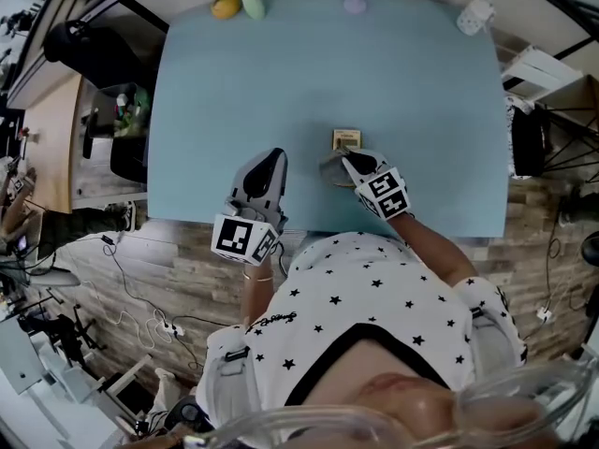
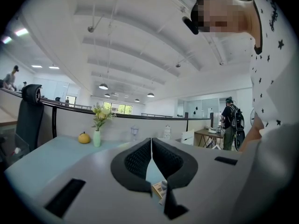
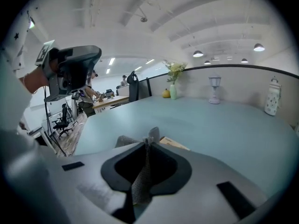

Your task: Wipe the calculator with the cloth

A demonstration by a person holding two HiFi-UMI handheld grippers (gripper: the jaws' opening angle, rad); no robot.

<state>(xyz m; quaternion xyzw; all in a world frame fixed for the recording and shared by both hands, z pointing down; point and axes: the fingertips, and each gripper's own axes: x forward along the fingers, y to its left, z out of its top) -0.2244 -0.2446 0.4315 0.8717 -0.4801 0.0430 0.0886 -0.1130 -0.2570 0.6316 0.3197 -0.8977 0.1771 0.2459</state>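
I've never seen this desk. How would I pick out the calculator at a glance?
Start at the big light blue table, then find the right gripper near its front edge, clamped on a grey cloth. Just beyond that cloth lies the calculator: a small, flat, tan rectangle, alone mid-table, unlike the flower vase standing at the far edge.

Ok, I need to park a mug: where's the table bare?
Bare: the table's left and middle, between the vase and the calculator; also right of the calculator. Crowded: near edge, with cloth, left hand-held gripper, right hand-held gripper.
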